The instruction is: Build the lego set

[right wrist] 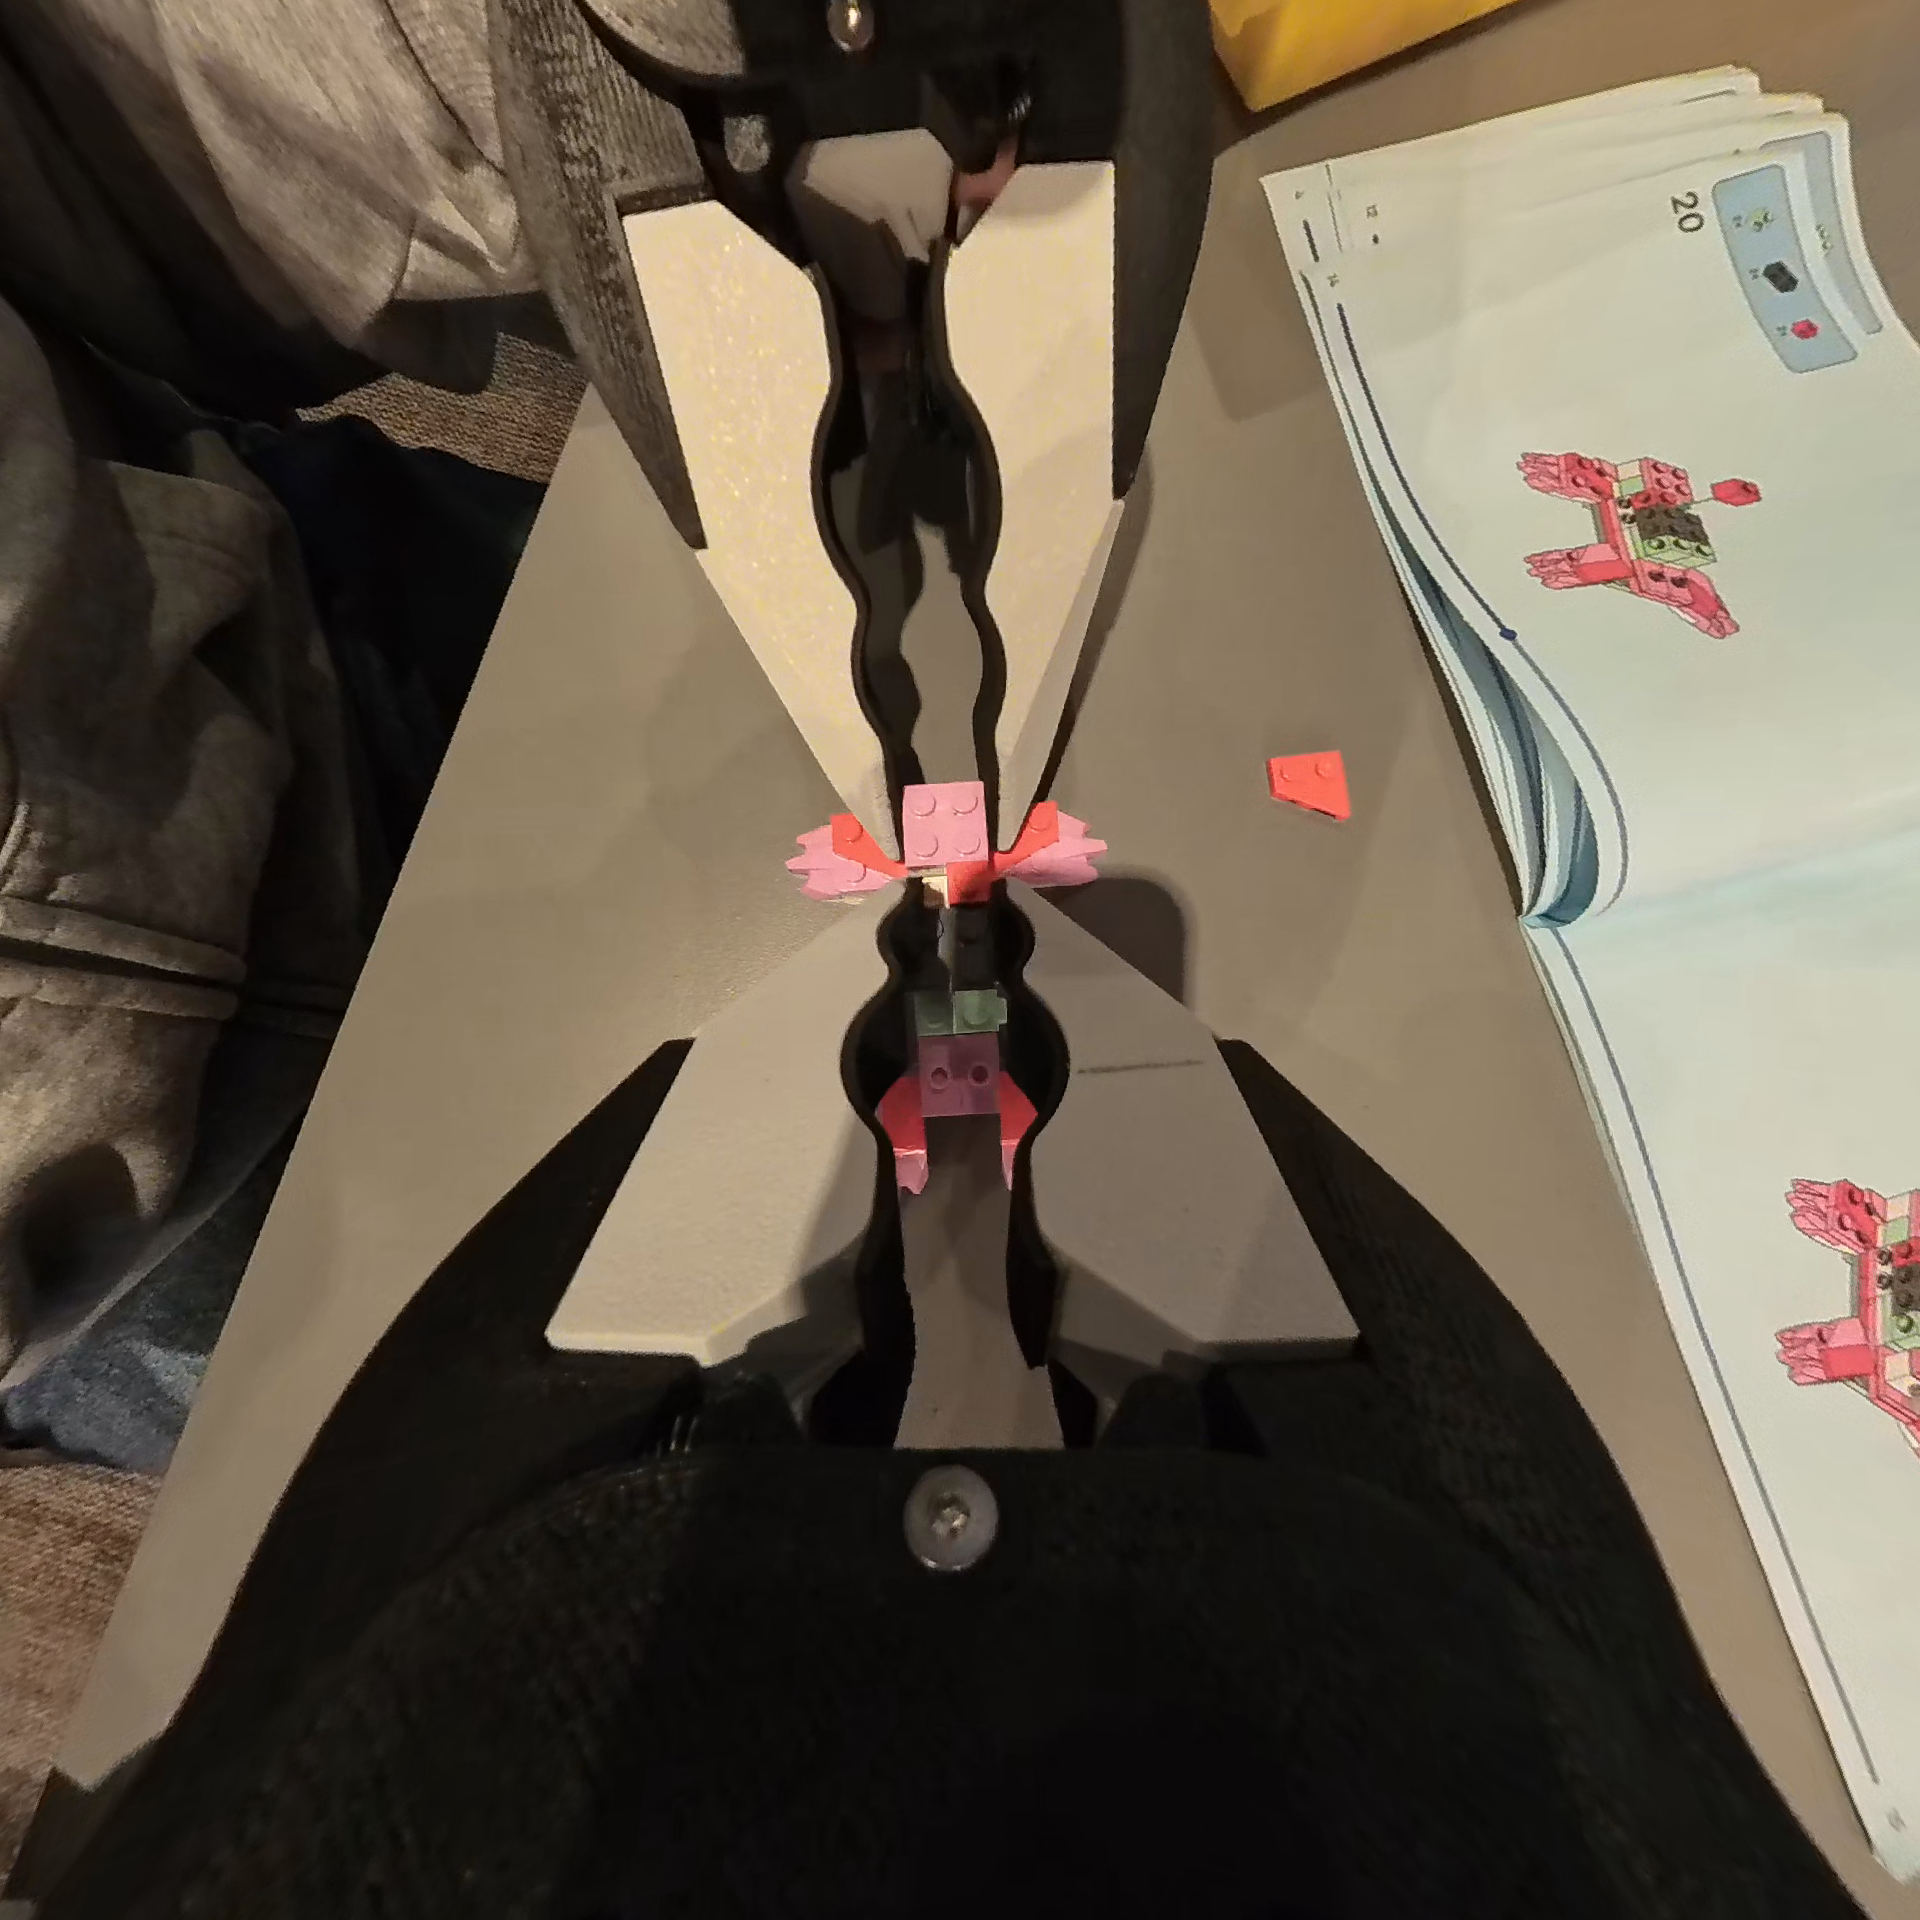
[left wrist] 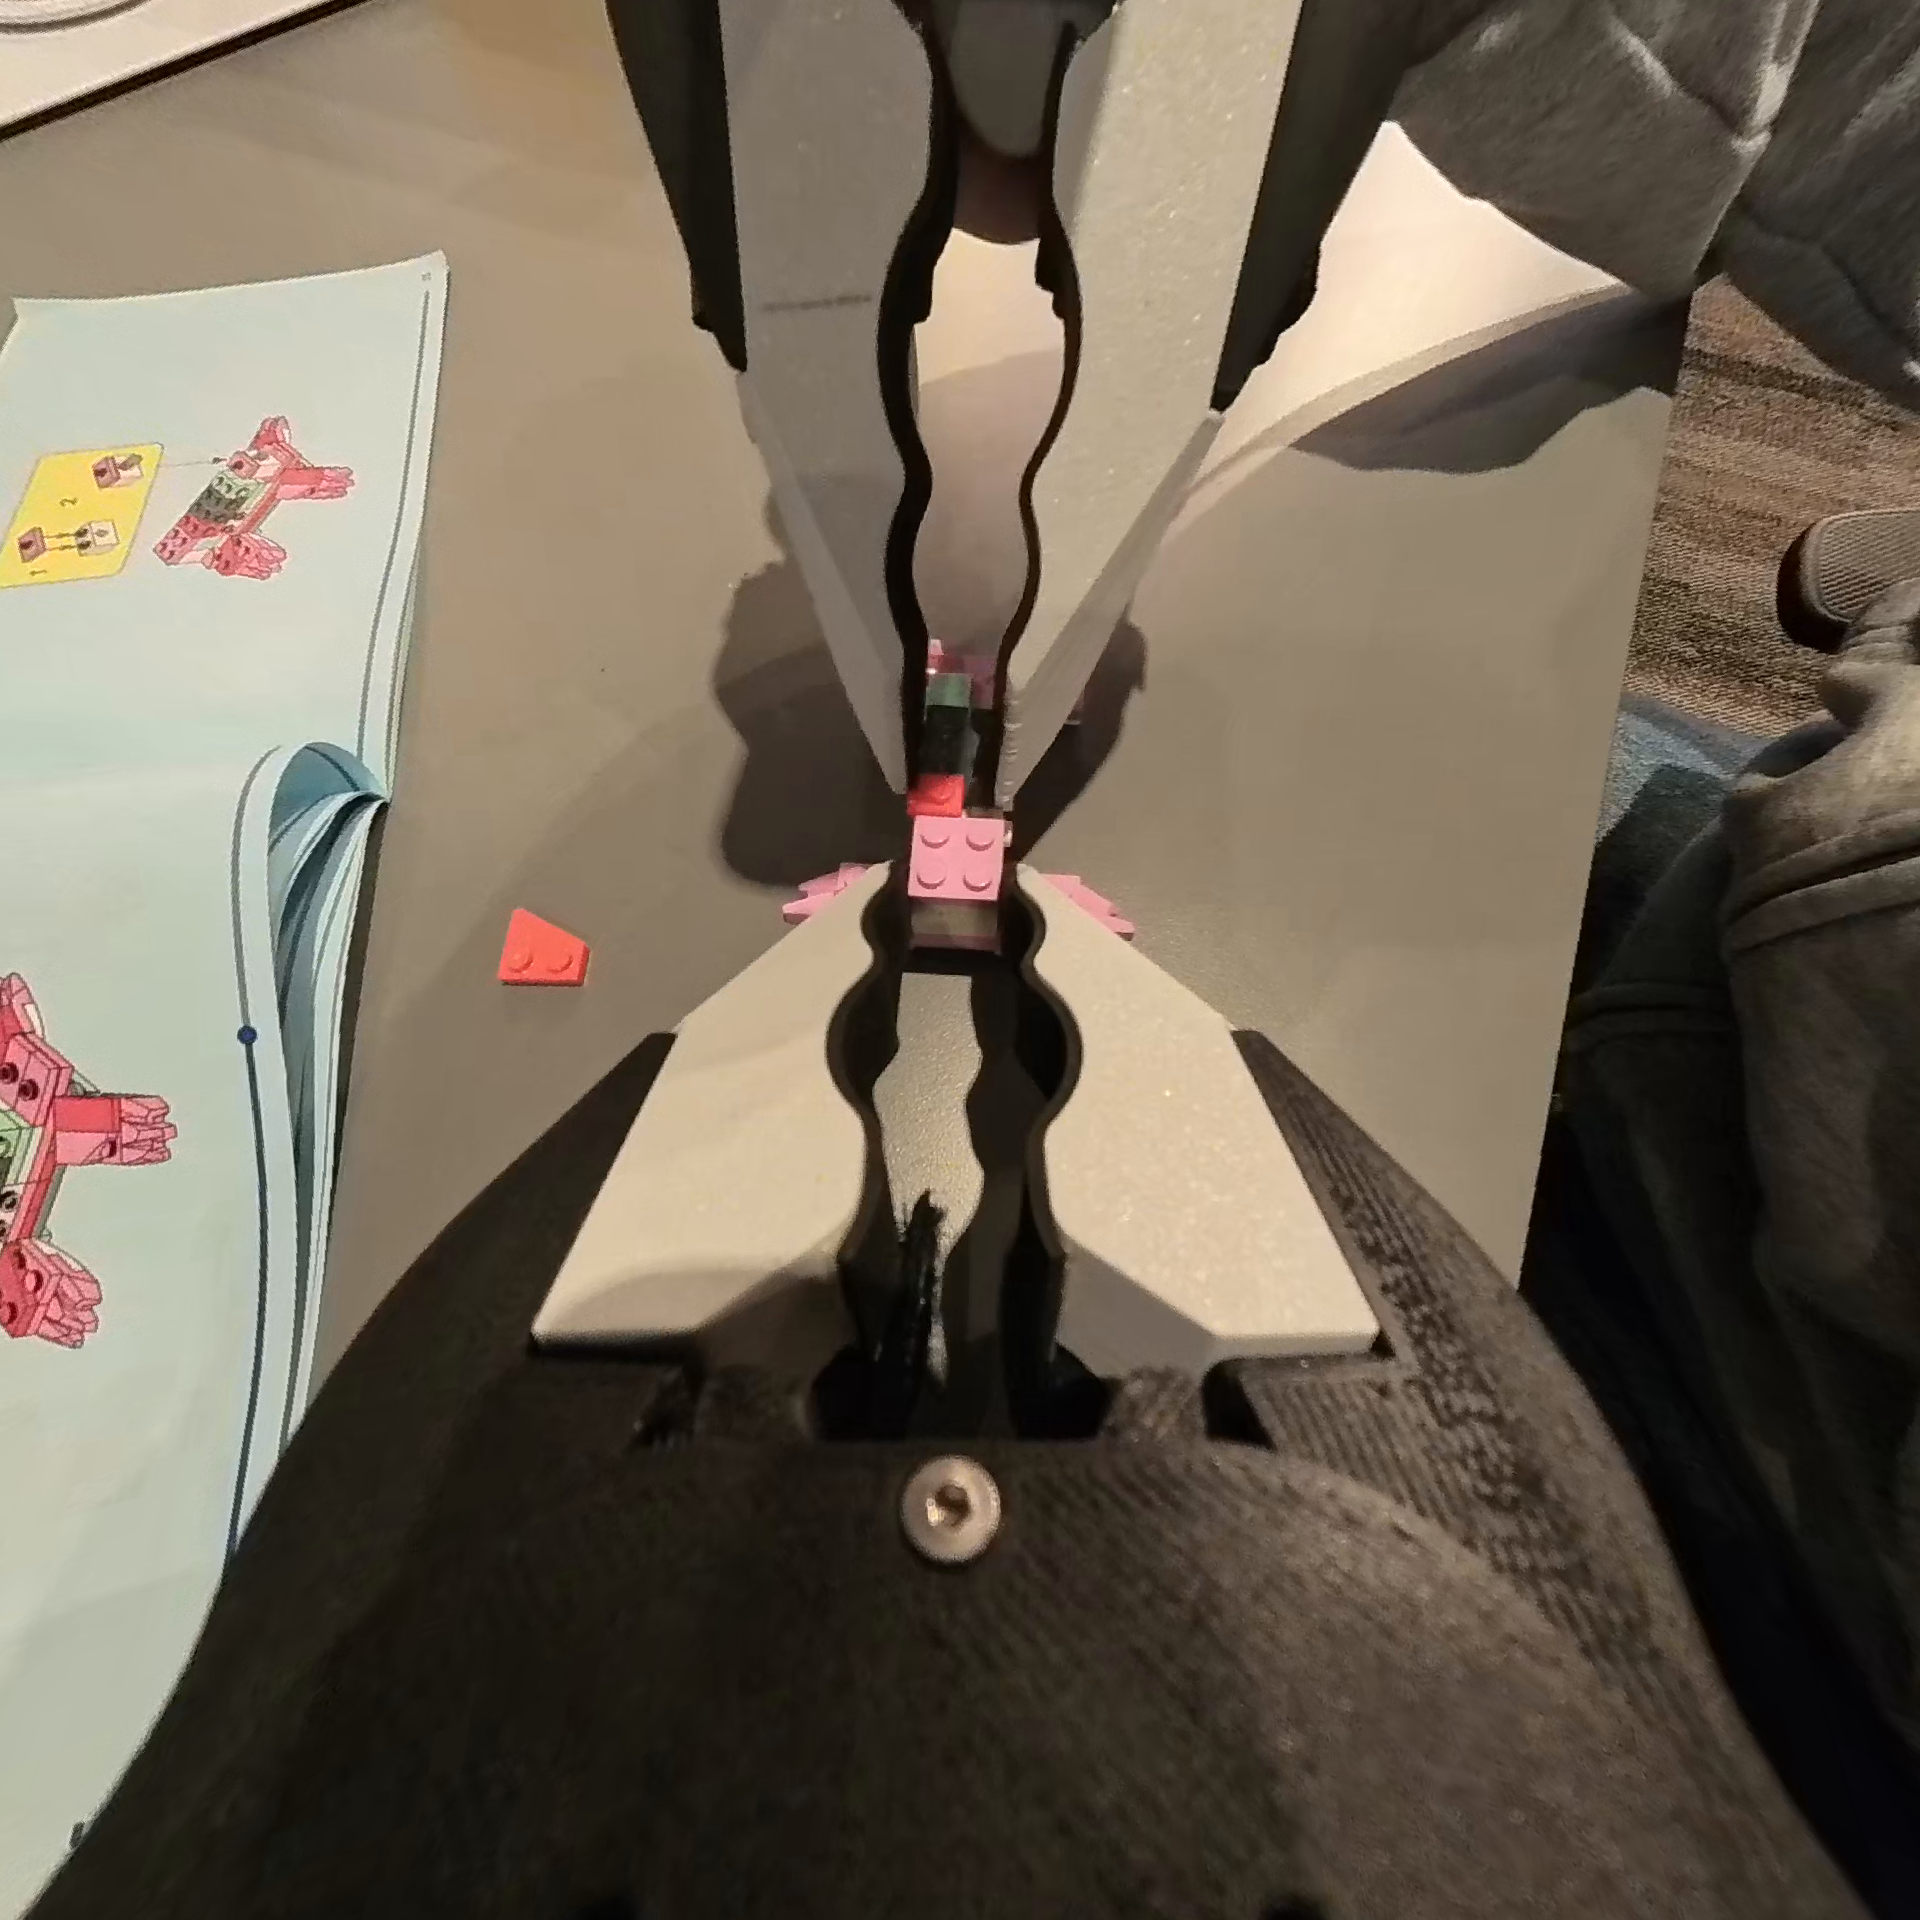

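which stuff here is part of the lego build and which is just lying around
In use: lego model, held at both ends by left gripper and right gripper; loose red wedge plate; instruction booklet.
Lying about: yellow box; grey clothing.

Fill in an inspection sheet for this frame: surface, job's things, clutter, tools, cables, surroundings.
Surface: grey-brown tabletop, mostly bare.
Job's things: pink, red and green lego model held between both tools; loose red wedge plate lying apart on the table; open instruction booklet beside it.
Clutter: yellow object at the far table edge, kind unclear.
Tools: left tool and right tool both shut on the model, from opposite ends.
Cables: nothing seen.
Surroundings: grey clothing beside the table; carpet.
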Demonstrator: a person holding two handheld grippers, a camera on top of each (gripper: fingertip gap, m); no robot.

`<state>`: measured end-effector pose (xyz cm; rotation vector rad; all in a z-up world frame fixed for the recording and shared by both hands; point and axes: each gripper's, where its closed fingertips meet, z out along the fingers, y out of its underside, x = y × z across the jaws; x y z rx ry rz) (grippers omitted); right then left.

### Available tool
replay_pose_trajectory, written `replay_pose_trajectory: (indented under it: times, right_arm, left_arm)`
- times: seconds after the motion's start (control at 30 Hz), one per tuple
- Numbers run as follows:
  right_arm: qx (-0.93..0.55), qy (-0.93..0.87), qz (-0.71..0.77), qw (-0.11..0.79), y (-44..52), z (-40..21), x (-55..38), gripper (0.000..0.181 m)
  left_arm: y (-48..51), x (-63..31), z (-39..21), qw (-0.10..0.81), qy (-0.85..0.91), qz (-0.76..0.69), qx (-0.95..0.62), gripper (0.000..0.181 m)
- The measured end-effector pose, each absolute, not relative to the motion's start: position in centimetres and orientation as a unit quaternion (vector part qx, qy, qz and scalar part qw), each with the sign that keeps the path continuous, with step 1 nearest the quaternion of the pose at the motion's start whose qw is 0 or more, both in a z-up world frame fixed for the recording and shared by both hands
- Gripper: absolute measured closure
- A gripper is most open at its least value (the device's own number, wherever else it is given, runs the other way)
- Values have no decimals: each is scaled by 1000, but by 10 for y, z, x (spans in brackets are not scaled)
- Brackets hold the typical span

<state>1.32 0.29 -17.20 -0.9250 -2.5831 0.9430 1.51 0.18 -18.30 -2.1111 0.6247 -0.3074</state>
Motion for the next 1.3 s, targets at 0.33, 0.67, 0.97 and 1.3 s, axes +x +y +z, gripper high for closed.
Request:
replay_pose_trajectory:
  times: [0.33, 0.67, 0.97, 1.3]
  right_arm:
    - [-318, -883, 323, 125, 4, -171, 13, 167]
    - [-285, -879, 297, 239, 5, -169, 15, 118]
    - [-137, -846, 123, 500, 9, -167, 15, 116]
    - [-74, -787, 3, 613, 20, -152, -1, 126]
  left_arm:
    - [1, 16, -183, 443, 252, -125, -851, 165]
    - [2, 15, -182, 443, 238, -128, -855, 165]
    - [7, 10, -177, 452, 201, -130, -859, 166]
    - [9, 13, -150, 477, 187, -147, -846, 166]
